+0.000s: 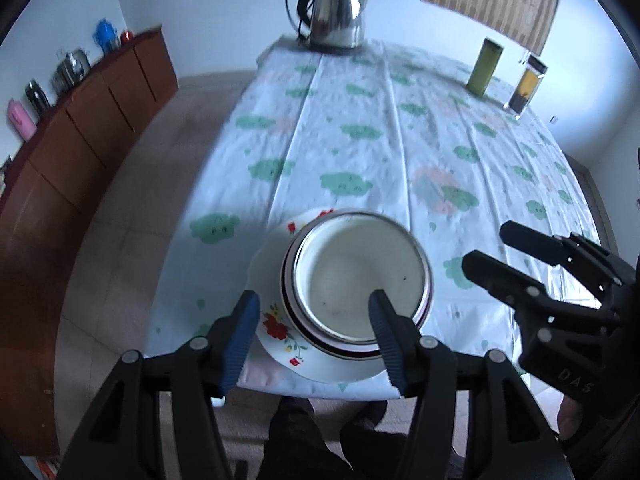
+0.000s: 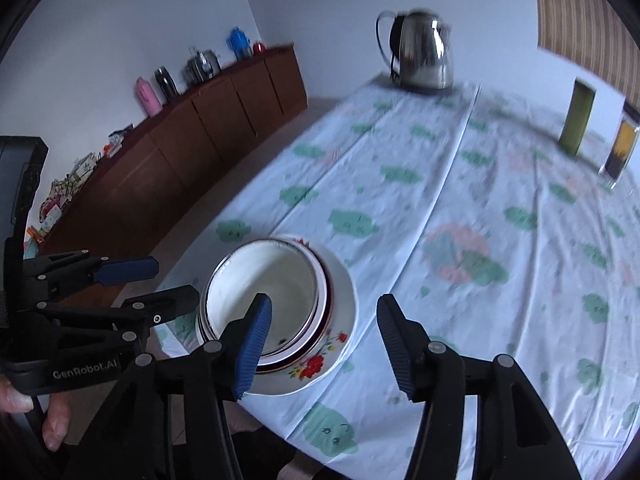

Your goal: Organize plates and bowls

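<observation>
A white bowl (image 1: 360, 276) with a dark rim stripe sits nested in a stack on a white plate with red flowers (image 1: 280, 332), at the near edge of the table. It also shows in the right wrist view (image 2: 272, 292), on the plate (image 2: 320, 364). My left gripper (image 1: 316, 308) is open, its fingers straddling the bowl's near wall from above, holding nothing. My right gripper (image 2: 324, 320) is open and empty, just right of the stack. It also shows in the left wrist view (image 1: 516, 252).
A steel kettle (image 1: 334, 12) stands at the table's far end. A green canister (image 1: 486, 65) and a clear jar (image 1: 526, 84) stand far right. A wooden sideboard (image 1: 80, 128) with bottles runs along the left wall. The table edge (image 1: 312, 390) is just below the plate.
</observation>
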Action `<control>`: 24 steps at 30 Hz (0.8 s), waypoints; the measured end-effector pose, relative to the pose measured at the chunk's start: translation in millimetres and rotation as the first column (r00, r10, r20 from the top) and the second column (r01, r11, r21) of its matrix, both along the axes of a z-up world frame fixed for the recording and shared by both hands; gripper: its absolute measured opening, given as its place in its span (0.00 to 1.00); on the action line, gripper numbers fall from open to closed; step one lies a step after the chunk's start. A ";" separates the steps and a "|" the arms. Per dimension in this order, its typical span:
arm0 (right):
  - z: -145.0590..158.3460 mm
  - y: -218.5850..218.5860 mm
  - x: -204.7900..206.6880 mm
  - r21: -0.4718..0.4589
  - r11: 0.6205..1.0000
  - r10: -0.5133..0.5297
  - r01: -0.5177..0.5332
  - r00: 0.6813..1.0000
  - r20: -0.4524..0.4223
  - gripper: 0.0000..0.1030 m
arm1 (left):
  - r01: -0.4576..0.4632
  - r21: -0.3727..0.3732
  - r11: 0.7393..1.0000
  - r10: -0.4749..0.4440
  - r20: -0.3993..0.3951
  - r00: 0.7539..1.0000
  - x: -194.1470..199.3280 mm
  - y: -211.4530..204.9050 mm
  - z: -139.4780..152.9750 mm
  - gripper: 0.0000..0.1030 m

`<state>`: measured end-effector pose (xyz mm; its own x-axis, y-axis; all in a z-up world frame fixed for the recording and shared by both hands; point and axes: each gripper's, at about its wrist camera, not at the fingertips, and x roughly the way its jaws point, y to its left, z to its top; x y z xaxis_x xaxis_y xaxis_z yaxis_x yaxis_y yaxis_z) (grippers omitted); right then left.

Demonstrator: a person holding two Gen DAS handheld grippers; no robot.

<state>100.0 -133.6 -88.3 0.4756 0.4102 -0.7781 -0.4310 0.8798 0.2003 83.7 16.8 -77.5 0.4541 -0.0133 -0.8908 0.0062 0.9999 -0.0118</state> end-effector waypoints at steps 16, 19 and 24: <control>66.7 -44.3 -52.8 0.111 0.990 -0.119 0.082 0.918 0.378 0.69 | -0.004 -0.008 1.000 0.006 0.279 0.960 -31.0 -9.3 55.1 0.86; 69.6 -49.9 -55.7 0.118 0.988 -0.138 0.098 0.908 0.395 0.74 | -0.002 -0.007 1.000 0.004 0.291 0.957 -31.6 -12.1 57.6 0.86; 72.0 -56.1 -60.3 0.118 0.987 -0.147 0.108 0.902 0.406 0.74 | 0.007 -0.003 1.000 -0.006 0.298 0.955 -30.9 -18.7 59.6 0.86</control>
<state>39.7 -189.7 -16.4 0.7989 0.3834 -0.4634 -0.3774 0.9195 0.1101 52.8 -1.9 -17.9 0.6986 -0.0205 -0.7152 0.0167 0.9998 -0.0124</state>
